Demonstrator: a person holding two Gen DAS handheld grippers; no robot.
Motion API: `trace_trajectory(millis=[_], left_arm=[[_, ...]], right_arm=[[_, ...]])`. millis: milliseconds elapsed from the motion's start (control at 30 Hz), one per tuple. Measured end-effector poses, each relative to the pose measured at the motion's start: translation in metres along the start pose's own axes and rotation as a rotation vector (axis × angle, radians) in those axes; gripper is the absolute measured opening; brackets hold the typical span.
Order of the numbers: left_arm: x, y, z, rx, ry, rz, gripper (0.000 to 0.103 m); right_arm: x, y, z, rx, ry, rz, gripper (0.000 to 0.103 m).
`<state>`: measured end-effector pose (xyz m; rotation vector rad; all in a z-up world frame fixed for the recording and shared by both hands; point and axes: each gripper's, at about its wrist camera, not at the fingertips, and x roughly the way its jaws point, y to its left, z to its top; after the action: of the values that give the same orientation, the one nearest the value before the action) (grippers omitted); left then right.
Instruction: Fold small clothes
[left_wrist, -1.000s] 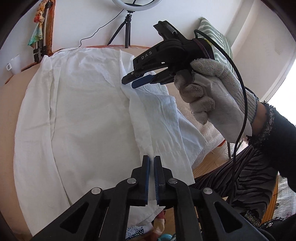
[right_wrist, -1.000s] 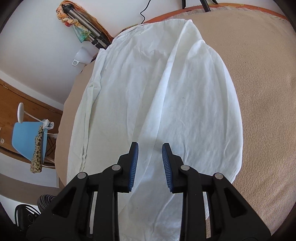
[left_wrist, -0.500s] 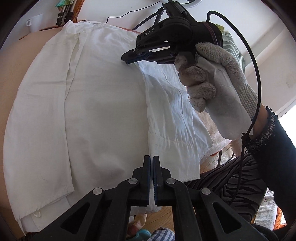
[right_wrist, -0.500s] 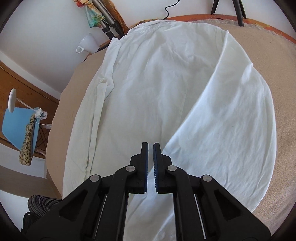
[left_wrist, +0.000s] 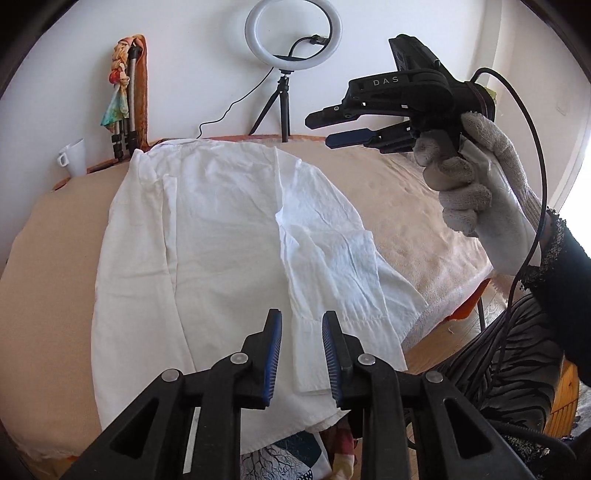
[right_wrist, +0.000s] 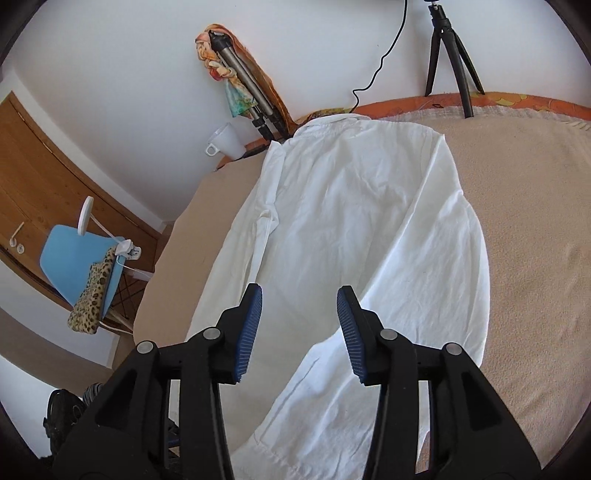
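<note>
A white shirt (left_wrist: 221, 236) lies flat on the beige bed cover (left_wrist: 406, 206), its right side and sleeve (left_wrist: 332, 258) folded inward over the body. It also shows in the right wrist view (right_wrist: 351, 221). My left gripper (left_wrist: 301, 354) is open and empty, just above the shirt's near hem beside the folded sleeve end. My right gripper (left_wrist: 325, 129) is open and empty, held by a gloved hand (left_wrist: 480, 192) high above the bed's right side. In its own view the right gripper (right_wrist: 299, 325) hovers over the shirt's lower part.
A ring light on a tripod (left_wrist: 284, 74) stands behind the bed. A white cup (left_wrist: 74, 158) and a folded tripod with a scarf (left_wrist: 125, 96) are at the back left. A blue chair (right_wrist: 81, 266) stands beside the bed. My striped trousers (left_wrist: 498, 350) are at the near right.
Both grippers were shut on the shirt's folded edge half a second ago; both have opened, let go and lifted away. The folded side now lies flat on the shirt.
</note>
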<state>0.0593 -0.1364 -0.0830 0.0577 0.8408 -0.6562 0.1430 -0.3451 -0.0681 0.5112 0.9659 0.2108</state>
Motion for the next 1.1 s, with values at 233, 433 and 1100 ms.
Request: trace_trajectory(millis=[233,433,1100], left_arm=[[0.038,-0.049,0.01,0.115,0.027,-0.078,0.028],[0.07,-0.079,0.009,0.167,0.079,-0.12,0.031],[0.13,-0.129,0.001,0.292,0.166,-0.019,0.039]], right_arm=[[-0.077,-0.061,-0.021,0.096,-0.122,0.018,0.048],[-0.111,-0.122,-0.04,0.244,-0.181,0.031,0.048],[-0.12,-0.176,-0.059,0.354,-0.185,0.037,0.049]])
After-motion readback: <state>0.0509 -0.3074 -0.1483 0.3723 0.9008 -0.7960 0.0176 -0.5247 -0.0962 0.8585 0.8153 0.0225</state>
